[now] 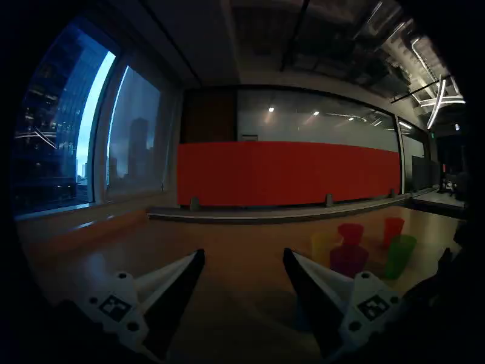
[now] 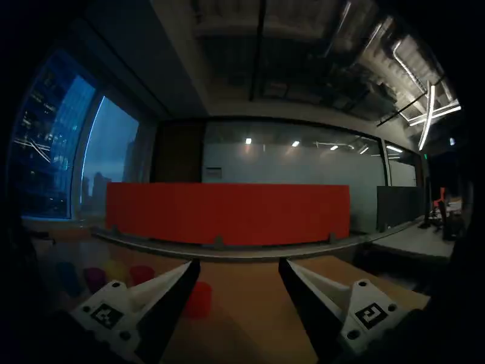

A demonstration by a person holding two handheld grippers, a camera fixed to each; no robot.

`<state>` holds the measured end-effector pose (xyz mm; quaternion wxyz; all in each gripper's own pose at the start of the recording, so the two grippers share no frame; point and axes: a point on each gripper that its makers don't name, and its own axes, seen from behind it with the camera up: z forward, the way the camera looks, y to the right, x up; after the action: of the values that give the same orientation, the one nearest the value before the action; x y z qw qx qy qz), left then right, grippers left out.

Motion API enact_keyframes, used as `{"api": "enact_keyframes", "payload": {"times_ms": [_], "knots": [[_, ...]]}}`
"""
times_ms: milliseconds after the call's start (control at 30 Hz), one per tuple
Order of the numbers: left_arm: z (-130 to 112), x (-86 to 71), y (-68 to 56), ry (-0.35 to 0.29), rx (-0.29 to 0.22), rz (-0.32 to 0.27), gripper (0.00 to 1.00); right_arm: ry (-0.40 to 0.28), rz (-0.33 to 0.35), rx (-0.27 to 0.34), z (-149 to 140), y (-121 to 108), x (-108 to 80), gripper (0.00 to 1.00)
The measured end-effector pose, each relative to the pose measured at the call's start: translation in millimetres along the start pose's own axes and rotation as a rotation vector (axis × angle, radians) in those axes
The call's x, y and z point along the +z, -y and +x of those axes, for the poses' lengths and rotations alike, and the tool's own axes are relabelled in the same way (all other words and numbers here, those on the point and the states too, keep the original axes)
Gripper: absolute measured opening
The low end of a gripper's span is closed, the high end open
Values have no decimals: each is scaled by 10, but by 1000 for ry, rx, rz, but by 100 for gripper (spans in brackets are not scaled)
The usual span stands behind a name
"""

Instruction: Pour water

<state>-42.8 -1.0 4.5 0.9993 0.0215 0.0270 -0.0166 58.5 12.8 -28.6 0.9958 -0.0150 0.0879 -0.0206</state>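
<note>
Over table (image 1: 109,255), left gripper (image 1: 242,251) and right gripper (image 2: 238,261) level, jaws apart

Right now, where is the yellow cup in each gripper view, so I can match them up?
Left gripper view: the yellow cup is right of centre, on the table.
Right gripper view: lower left, dim, between a purple cup and a red cup.
Shared landmark: the red panel behind the table.
</note>
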Motion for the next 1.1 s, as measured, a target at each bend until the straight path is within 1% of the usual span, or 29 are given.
{"api": "enact_keyframes", "payload": {"times_ms": [133,267,567,700,1100], "knots": [[3,-2,1,0,0,0,96,1,2,24,-85,29,27,100],[5,-5,1,0,0,0,96,20,6,37,-227,65,47,100],[9,-7,2,0,0,0,96,52,-6,19,-483,66,84,100],[10,-8,1,0,0,0,96,64,-14,24,-547,36,112,100],[10,-7,-1,0,0,0,96,71,-22,32,-649,8,157,100]]}}
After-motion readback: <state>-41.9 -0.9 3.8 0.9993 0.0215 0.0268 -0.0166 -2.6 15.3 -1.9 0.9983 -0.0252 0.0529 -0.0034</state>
